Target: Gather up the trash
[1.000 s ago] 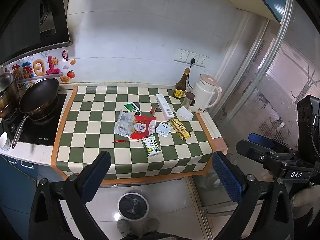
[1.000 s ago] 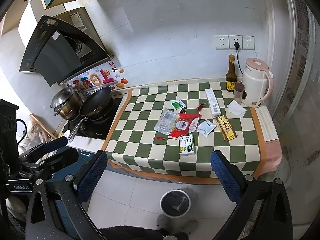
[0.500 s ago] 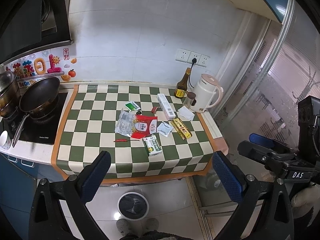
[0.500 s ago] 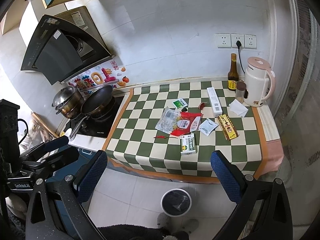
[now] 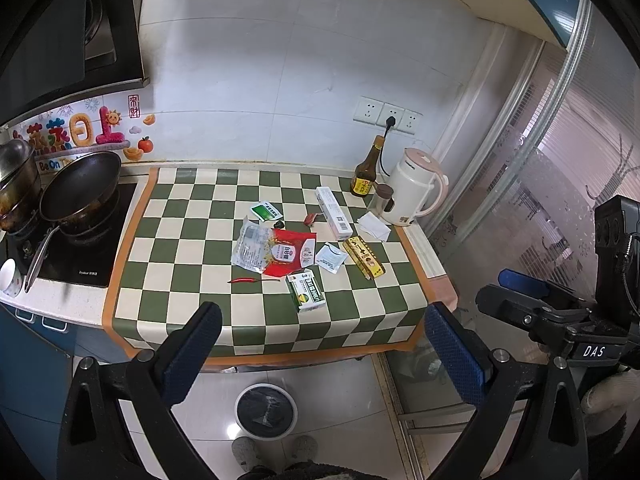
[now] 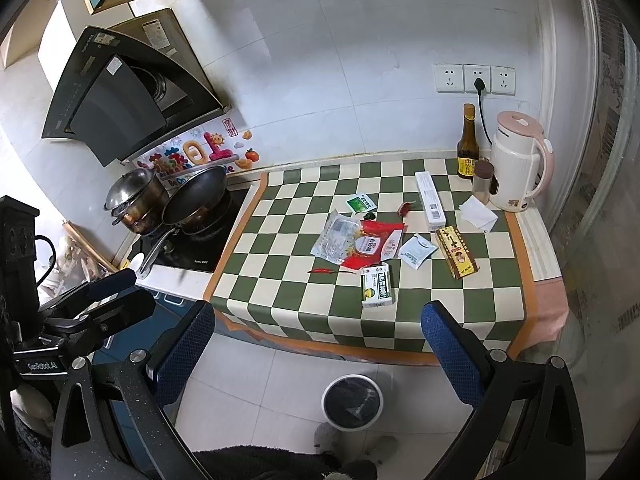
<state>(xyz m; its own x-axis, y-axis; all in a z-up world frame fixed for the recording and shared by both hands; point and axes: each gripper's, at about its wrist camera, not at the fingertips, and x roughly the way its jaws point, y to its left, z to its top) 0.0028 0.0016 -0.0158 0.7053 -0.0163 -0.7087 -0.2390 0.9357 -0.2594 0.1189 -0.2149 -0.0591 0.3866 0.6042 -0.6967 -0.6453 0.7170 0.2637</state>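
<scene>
Trash scattered mid-surface on green-and-cream checkered mat (image 5: pixel 192 264): clear crinkled plastic wrapper (image 5: pixel 250 247) overlapping red snack packet (image 5: pixel 289 255), white-green small carton (image 5: pixel 305 291) just in front of them, thin red chili pepper (image 5: pixel 245 280) left of that carton. Small pale-blue sachet (image 5: pixel 331 257) right of red packet, yellow-brown flat box (image 5: pixel 363 257) beside it, long white carton (image 5: pixel 333 212) behind, small green-white sachet (image 5: pixel 266 211) toward the back, folded white paper (image 5: pixel 373 225) near cream electric kettle with pink handle (image 5: pixel 412 193). Dark brown glass bottle (image 5: pixel 365 173) stands upright left of kettle, at wall. Black frying pan (image 5: pixel 80 186) and steel pot (image 5: pixel 16 176) sit on black cooktop at left.

Round white bin with black liner (image 5: pixel 265 409) on floor, below front edge of surface, person's feet just behind it.

Left claw (image 5: pixel 320 356) spread wide, blue pads well apart, nothing between them, hovering off the surface above the bin area. Right claw (image 6: pixel 316 352) likewise wide open and empty, well back from the trash.
</scene>
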